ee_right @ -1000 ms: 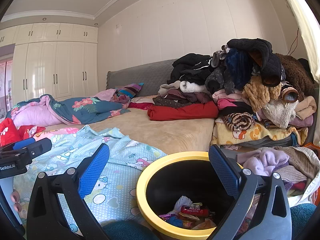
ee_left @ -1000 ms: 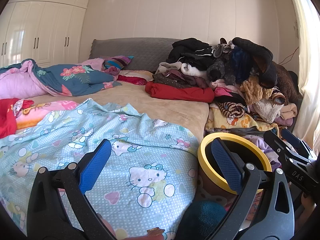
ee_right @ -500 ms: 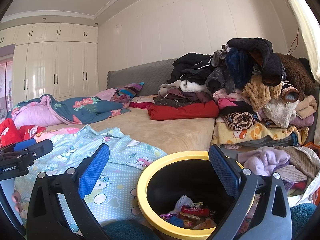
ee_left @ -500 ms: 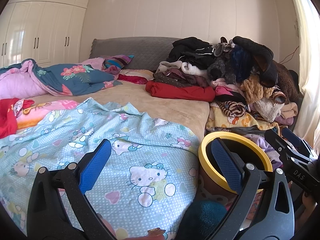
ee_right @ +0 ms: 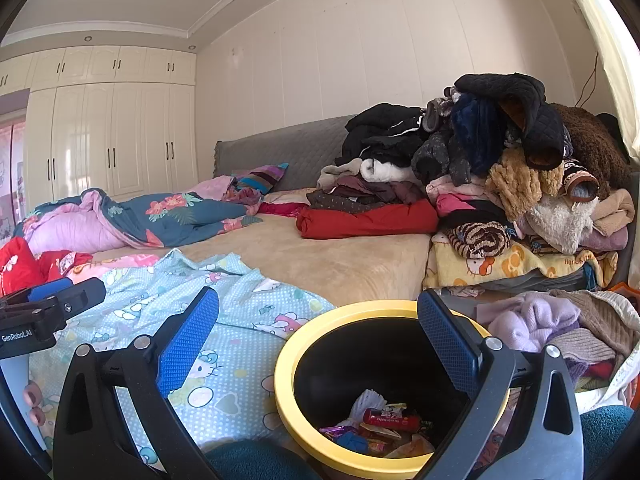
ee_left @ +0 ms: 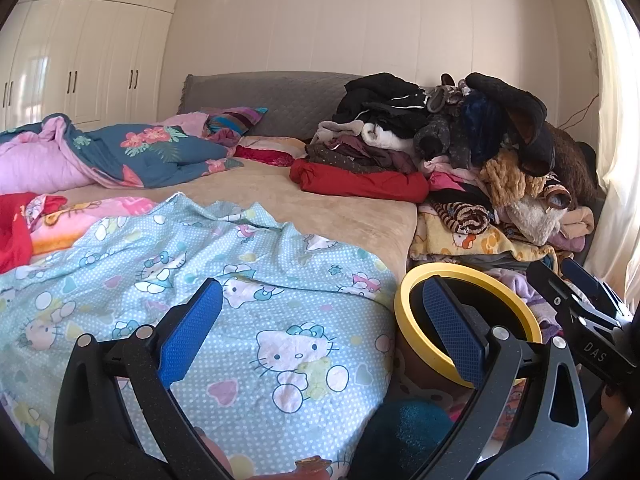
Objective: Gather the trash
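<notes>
Left wrist view: my left gripper (ee_left: 320,328) is spread wide and empty, level above the Hello Kitty blanket (ee_left: 240,300). The yellow-rimmed trash bin (ee_left: 412,344) stands just right of it, behind the right finger.

Right wrist view: my right gripper (ee_right: 318,340) is spread wide and empty, directly over the bin (ee_right: 312,432). Wrappers (ee_right: 380,428) lie at the bin's bottom, below the fingers.

Left wrist view low over bed (ee_left: 328,216), right wrist view close above bin (ee_right: 288,364), both facing clothes pile (ee_left: 472,136)
</notes>
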Available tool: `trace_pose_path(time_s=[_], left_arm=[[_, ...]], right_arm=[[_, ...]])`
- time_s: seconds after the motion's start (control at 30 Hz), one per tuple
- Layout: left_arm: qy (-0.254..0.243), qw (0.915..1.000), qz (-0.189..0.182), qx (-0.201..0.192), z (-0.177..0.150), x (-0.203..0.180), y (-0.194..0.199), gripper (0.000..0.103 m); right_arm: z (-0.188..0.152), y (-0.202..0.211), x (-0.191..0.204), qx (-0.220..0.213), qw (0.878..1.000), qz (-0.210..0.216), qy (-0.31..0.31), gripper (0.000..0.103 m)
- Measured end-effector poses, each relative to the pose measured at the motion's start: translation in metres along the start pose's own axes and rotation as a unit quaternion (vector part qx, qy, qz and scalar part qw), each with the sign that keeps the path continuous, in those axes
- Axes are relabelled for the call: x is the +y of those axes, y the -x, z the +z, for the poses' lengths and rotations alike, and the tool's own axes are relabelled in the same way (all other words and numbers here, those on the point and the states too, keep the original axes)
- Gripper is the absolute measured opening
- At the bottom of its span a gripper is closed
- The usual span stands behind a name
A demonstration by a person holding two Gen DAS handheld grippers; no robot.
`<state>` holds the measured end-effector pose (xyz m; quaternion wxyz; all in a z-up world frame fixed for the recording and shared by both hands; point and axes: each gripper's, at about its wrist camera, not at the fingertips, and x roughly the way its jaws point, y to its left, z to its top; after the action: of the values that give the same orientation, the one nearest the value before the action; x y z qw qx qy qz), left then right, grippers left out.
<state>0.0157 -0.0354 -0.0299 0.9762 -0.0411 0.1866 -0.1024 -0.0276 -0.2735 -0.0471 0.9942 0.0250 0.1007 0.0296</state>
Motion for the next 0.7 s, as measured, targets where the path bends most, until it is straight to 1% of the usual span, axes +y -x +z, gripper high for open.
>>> trace_pose_path(time_s=[0.3, 0.47, 0.57, 0.63, 0.7], left_arm=[[0.0, 1.0, 0.005, 0.004, -0.003, -0.001, -0.001, 0.092], [-0.001, 0.9998, 0.02, 0.009, -0.006, -0.004, -0.004, 0.092], [0.001, 0.9993, 0.023, 0.029, -0.008, 0.001, -0.011, 0.092], [0.014, 0.9985, 0.03, 0.043, -0.01, 0.012, -0.013, 0.092], [0.035, 0.9969, 0.042, 0.057, -0.007, 0.033, -0.018, 0.092]], right_arm=[[-0.001, 0.001, 0.002, 0.0, 1.0, 0.001, 0.0, 0.097], [-0.001, -0.002, 0.009, 0.002, 1.0, 0.008, 0.002, 0.097], [0.002, -0.004, 0.012, -0.001, 1.0, 0.015, 0.002, 0.097], [0.005, -0.009, 0.021, 0.001, 1.0, 0.027, 0.006, 0.097], [0.009, -0.017, 0.038, 0.009, 0.998, 0.054, 0.009, 0.097]])
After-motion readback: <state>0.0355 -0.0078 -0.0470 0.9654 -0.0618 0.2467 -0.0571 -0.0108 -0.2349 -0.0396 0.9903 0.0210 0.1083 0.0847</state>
